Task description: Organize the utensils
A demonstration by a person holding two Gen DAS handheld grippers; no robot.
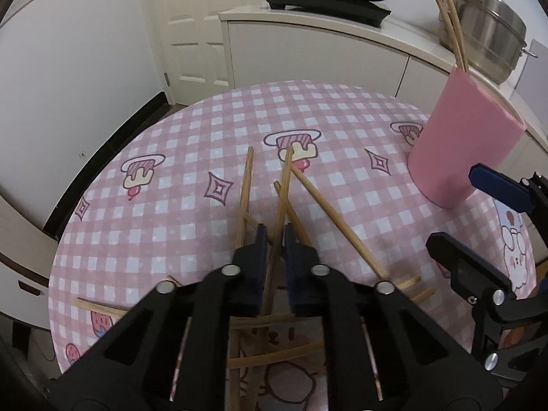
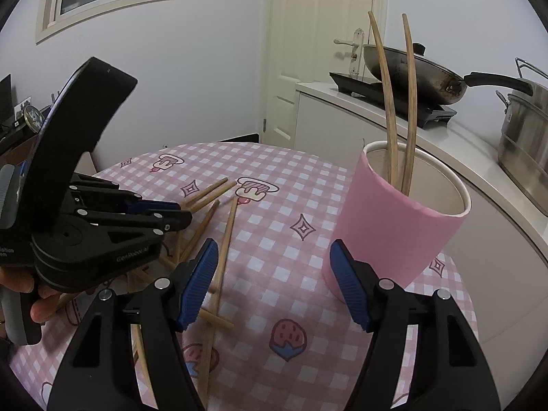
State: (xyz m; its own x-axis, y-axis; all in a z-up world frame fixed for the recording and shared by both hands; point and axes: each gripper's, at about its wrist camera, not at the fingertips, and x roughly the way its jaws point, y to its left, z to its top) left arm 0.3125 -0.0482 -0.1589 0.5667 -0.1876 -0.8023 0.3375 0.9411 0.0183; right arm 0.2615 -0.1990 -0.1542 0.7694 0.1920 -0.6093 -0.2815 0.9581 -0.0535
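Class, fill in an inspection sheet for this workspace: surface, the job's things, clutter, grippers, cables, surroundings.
Surface: table under a pink checked cloth.
Job's things: loose chopsticks lie crossed on the cloth; pink holder stands upright with two chopsticks in it.
Clutter: nothing seen.
Grippers: left gripper shut on one chopstick; right gripper open, empty, beside the holder.
Cables: nothing seen.
Surroundings: wok, steel pot on a counter, white door.

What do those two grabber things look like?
Both are black plastic, built from flat arms joined by shiny silver round pins. The left gripper and the right gripper each have two fingers tipped with blue ridged pads. In the right wrist view, the left one has a big curved black piece on top, small pale lettering on its side and a grey handle.
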